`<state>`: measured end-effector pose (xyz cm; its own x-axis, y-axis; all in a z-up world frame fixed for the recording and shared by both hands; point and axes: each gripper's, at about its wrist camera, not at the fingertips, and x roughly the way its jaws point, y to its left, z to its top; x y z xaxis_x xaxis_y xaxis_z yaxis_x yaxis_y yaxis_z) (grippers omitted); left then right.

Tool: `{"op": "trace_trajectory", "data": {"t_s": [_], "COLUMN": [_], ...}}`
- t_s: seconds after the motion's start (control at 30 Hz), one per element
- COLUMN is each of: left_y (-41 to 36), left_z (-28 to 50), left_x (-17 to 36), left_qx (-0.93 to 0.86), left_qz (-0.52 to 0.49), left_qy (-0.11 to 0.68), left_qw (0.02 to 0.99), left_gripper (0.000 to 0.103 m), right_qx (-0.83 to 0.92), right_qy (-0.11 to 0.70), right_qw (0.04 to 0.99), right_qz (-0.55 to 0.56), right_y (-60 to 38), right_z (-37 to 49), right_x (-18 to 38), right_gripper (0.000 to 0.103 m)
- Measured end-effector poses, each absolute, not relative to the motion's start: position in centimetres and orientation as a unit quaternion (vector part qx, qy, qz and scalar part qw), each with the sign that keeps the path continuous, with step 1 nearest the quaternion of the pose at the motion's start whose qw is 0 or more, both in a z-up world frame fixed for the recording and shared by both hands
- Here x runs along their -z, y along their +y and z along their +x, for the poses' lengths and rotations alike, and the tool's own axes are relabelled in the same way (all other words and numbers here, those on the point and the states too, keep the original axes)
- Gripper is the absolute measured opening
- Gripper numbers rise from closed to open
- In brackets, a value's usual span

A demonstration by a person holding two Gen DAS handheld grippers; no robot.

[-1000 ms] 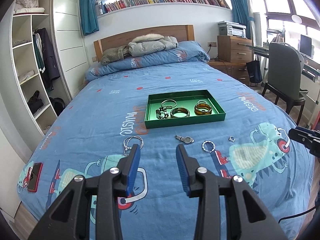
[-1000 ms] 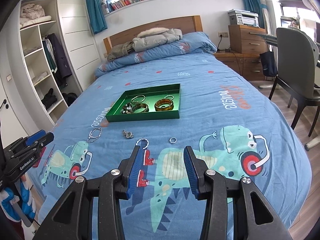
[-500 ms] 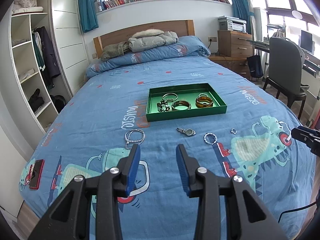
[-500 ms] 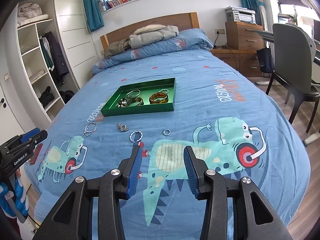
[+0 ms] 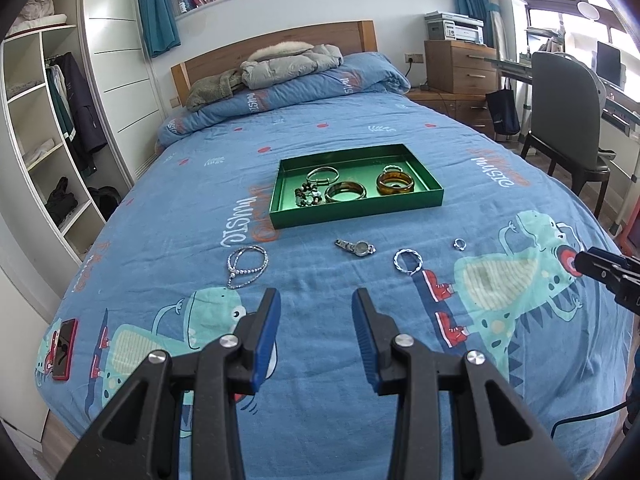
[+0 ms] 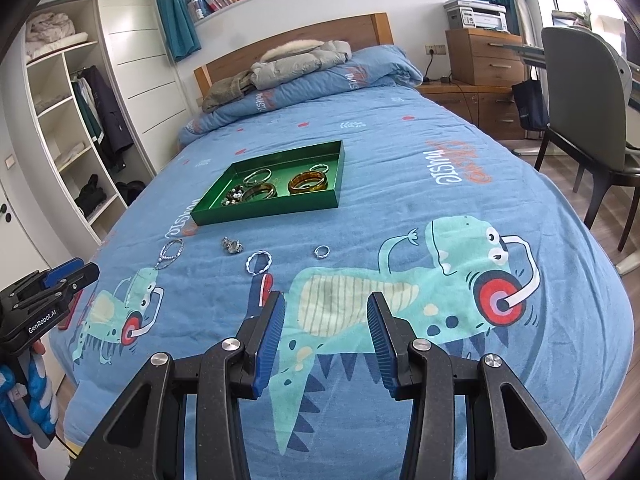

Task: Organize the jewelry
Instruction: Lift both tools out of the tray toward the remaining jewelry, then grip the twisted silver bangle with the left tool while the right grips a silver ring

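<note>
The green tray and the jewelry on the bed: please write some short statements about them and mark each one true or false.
1. The tray already holds several bangles. True.
2. The watch lies inside the tray. False: it lies on the blanket, in front of the tray.
3. The left tongs grip the bead necklace. False: they are open and hold nothing; the necklace lies on the blanket.
4. A small ring lies on the blanket outside the tray. True.
5. The twisted bracelet is between the right tongs. False: it lies on the blanket ahead of them; the tongs are open and hold nothing.
</note>
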<state>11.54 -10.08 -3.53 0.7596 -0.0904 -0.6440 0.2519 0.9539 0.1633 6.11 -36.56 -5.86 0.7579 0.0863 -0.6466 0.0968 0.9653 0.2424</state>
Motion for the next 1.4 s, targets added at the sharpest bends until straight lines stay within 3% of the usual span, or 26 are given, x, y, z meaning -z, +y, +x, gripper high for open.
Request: {"op": "trace_trajectory", "data": {"t_s": [0.33,0.93,1.4], "left_y": [-10.1,-16.8,-18.9], "left_z": [14.0,22.5,27.5], "left_x": [6.7,13.2,16.7], "left_qx": [0.125,0.217,0.21], "left_qz": [0.079,0.054,0.041], "left_qy": [0.373,0.452,0.494], "left_qw": [0.916,0.863,0.843], "left_gripper": [0.035,0.034,0.016], "right_qx": [0.004,-0.054,-0.113], "right_qy": [0.371,0.416,0.431], "right_qw": [0.918,0.904,0.895], "right_qz": [0.14,0.081,0.011], "right_y": [-37.5,-36.2,-34.4], "right_z": [8.3,16.9,23.1], "right_x": [8.6,13.3,16.5], "right_gripper": [0.043,0.043,0.042]}}
